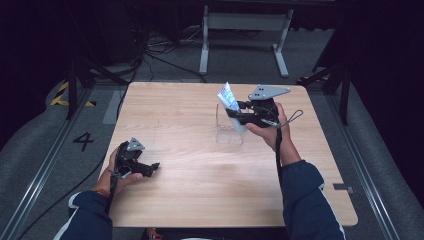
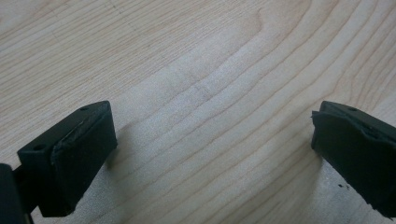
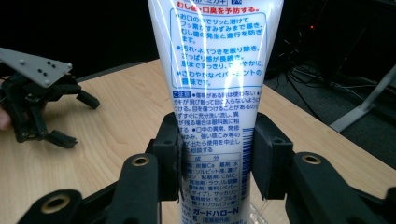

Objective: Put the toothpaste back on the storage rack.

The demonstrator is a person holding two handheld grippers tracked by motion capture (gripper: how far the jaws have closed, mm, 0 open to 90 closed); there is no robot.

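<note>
The wooden table (image 1: 200,165) is smooth and pale. Above its far right, the right gripper (image 3: 215,154) clamps a glossy white tube (image 3: 215,84) over a clear box (image 1: 229,131) (soft plastic, so it may slip or miss). The left gripper (image 2: 210,154) rests wide, empty.

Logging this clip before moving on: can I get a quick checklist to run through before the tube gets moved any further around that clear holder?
1. Right gripper shut on the toothpaste tube: ok, pads press both sides.
2. Tube sits straight between the pads: ok in the right gripper view.
3. Tube clear of the clear holder: cannot tell; the high view shows the tube tilted right at it.
4. Holder upright on the table: ok.
5. Left gripper out of the way: ok, open, low over the table's near left.
</note>
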